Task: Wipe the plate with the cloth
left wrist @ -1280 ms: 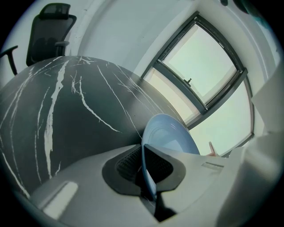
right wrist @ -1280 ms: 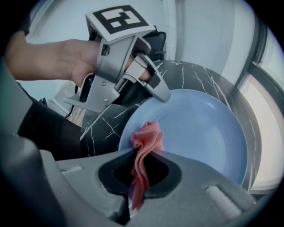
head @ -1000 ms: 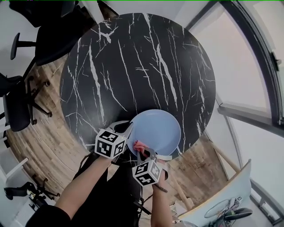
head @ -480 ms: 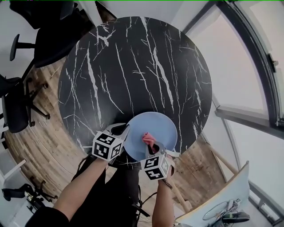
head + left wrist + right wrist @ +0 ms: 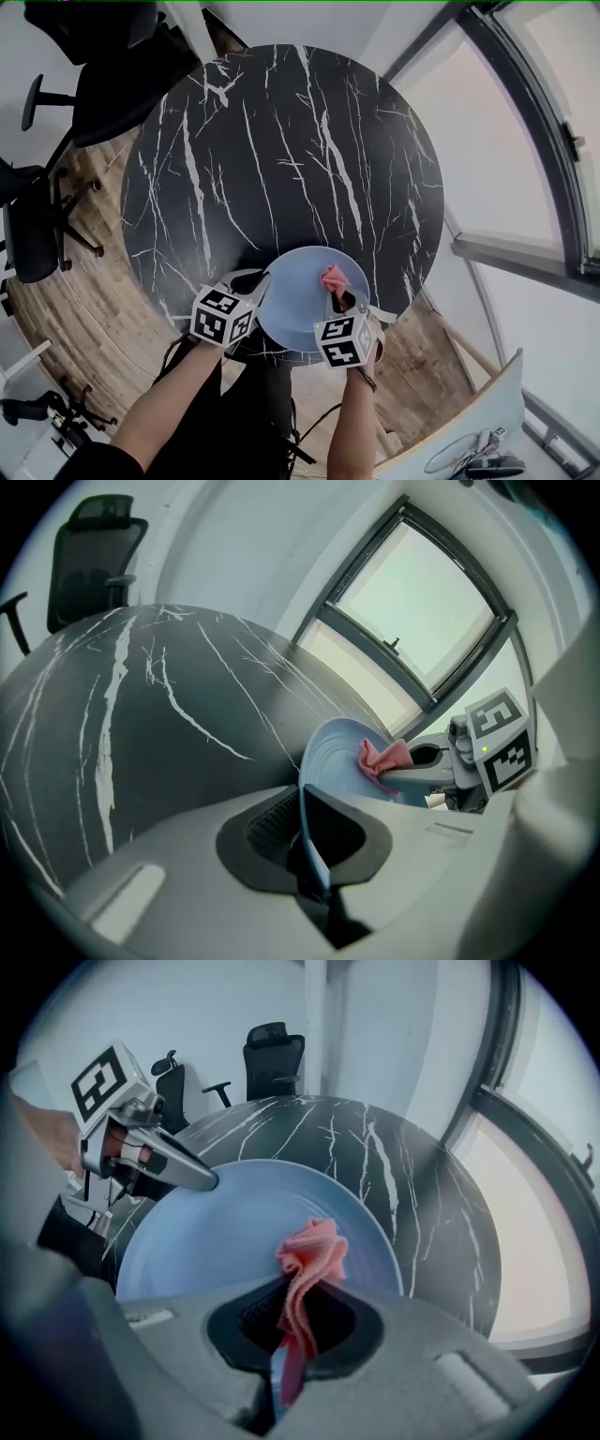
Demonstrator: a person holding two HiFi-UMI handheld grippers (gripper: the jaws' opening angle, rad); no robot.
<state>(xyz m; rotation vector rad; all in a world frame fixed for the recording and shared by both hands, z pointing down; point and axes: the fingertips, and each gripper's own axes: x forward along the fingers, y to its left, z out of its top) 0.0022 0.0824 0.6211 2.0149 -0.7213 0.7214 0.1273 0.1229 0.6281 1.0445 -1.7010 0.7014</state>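
A pale blue plate (image 5: 300, 305) lies at the near edge of the black marble table (image 5: 281, 150). My left gripper (image 5: 259, 281) is shut on the plate's left rim; in the left gripper view the rim (image 5: 309, 817) runs straight between the jaws. My right gripper (image 5: 339, 295) is shut on a bunched pink cloth (image 5: 332, 277) and presses it on the plate's far right part. In the right gripper view the cloth (image 5: 309, 1255) sticks out of the jaws onto the plate (image 5: 216, 1232), with the left gripper (image 5: 202, 1180) at the plate's left rim.
Black office chairs (image 5: 56, 187) stand left of the table on the wood floor, and two more chairs (image 5: 272, 1054) show behind it. A window wall (image 5: 525, 169) curves along the right. The table beyond the plate is bare marble.
My right gripper has dragged the pink cloth across the plate from its near middle toward the far right. The left gripper has kept its grip on the rim.
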